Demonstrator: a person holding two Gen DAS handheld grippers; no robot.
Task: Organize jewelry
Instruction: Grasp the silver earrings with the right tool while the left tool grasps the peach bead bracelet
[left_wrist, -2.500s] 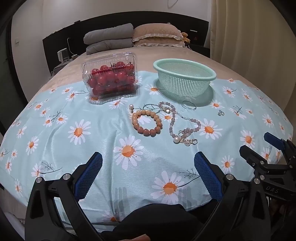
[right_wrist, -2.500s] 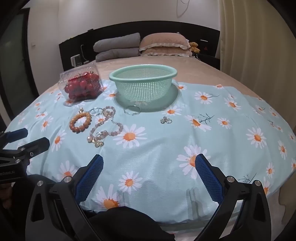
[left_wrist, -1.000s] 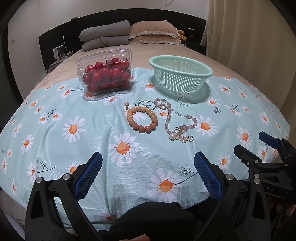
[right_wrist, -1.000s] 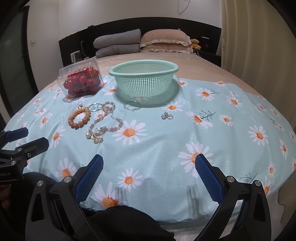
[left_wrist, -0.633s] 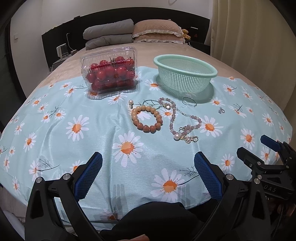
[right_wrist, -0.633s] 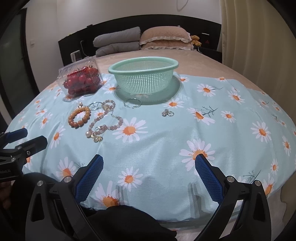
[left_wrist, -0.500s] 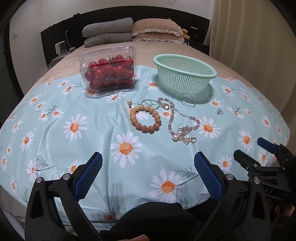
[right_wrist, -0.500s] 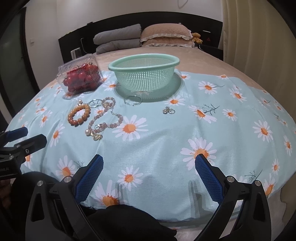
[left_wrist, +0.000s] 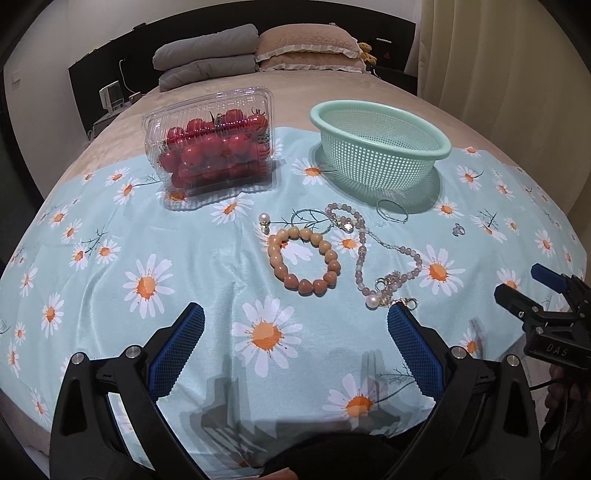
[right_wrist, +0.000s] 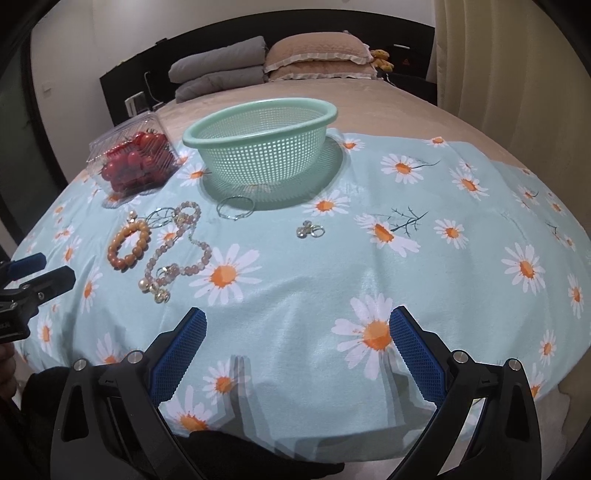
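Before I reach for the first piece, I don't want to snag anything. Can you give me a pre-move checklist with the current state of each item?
1. Left gripper open, holding nothing: ok.
2. Right gripper open, holding nothing: ok.
3. Green basket upright, nothing seen inside: ok.
4. Orange bead bracelet lying apart from other pieces: cannot tell; a thin hoop lies at its far edge.
5. Pink bead necklace untangled: not ok; clasp end bunched near a pearl.
6. Tomato box out of the path: ok.

Clear clamshell of cherry tomatoes (left_wrist: 214, 144) on daisy-print cloth (left_wrist: 147, 258) over bed; grey and tan pillows (left_wrist: 255, 55) at headboard, curtain (right_wrist: 517, 74) on the right.
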